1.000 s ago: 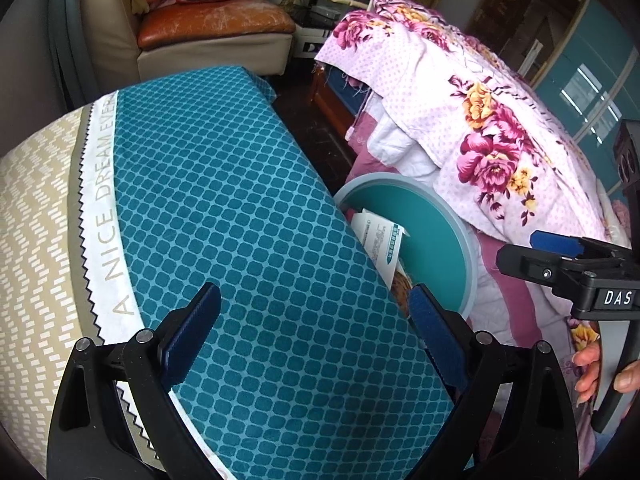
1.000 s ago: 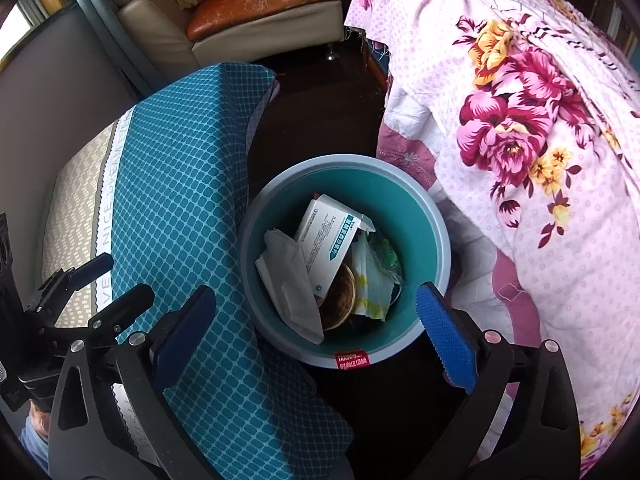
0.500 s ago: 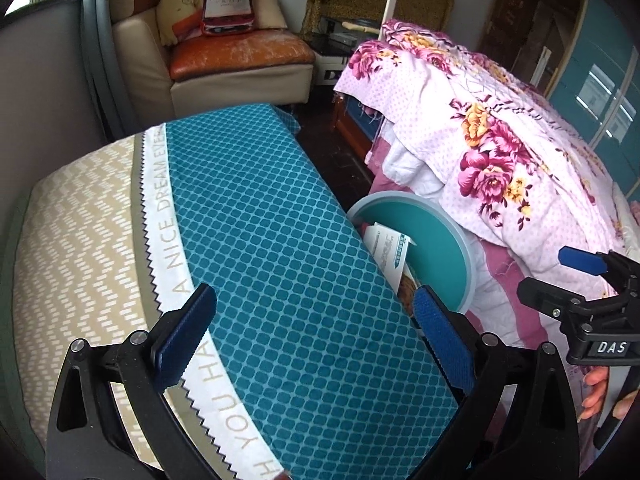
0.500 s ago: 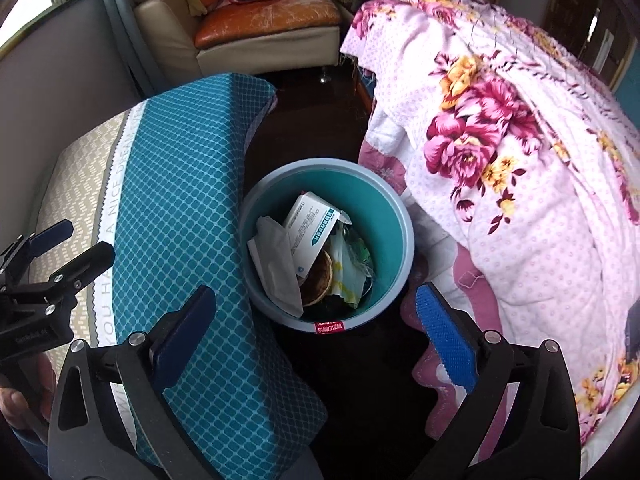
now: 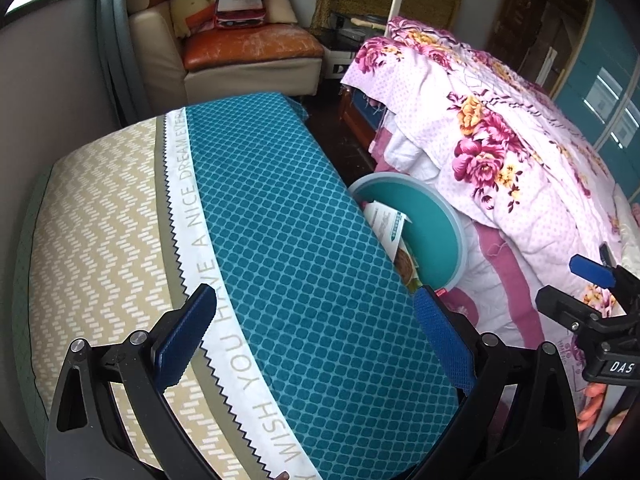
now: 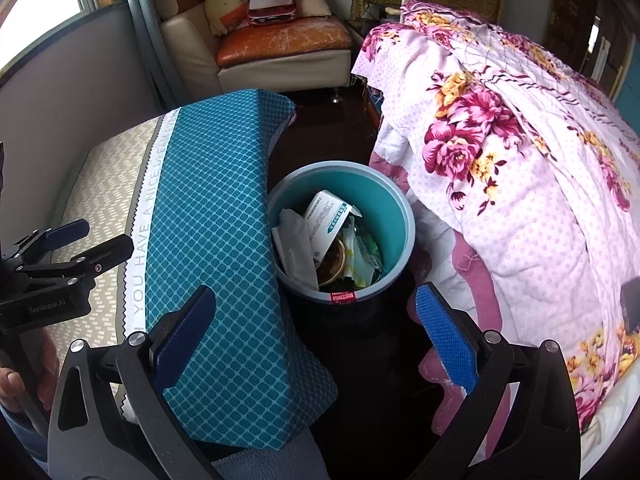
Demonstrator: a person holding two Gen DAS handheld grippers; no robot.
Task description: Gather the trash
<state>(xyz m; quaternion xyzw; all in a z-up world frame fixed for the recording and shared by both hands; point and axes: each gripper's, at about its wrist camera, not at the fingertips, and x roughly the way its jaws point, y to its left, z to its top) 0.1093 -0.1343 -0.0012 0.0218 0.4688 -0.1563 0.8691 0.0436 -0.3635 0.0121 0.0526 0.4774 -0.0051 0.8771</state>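
Beside the teal bin [image 6: 400, 216], on its left, your table's draped cloth [image 6: 208, 216] hangs right against the rim, and on its right the floral quilt [image 6: 520, 184] spills down close to the rim too, so the only open room is the dark floor strip running past the bin toward the armchair [image 6: 280, 60]. Your right gripper [image 6: 316, 336] hangs above and just short of the bin, fingers spread wide and empty. Your left gripper [image 5: 316, 340] hovers over the cloth, left of the bin, also released with nothing between its ribbed blue pads [image 5: 444, 344].

Inside the bin lies the trash: a white carton with a teal stripe [image 6: 326, 220] leaning upright, a crumpled white wrapper [image 6: 296, 248] against the left wall, a round brown tub [image 6: 332, 260] and thin green-and-white packets [image 6: 366, 256]. The bin is smooth, round plastic with a pale grey rim; the cloth is a soft teal lattice print beside a beige zigzag panel.
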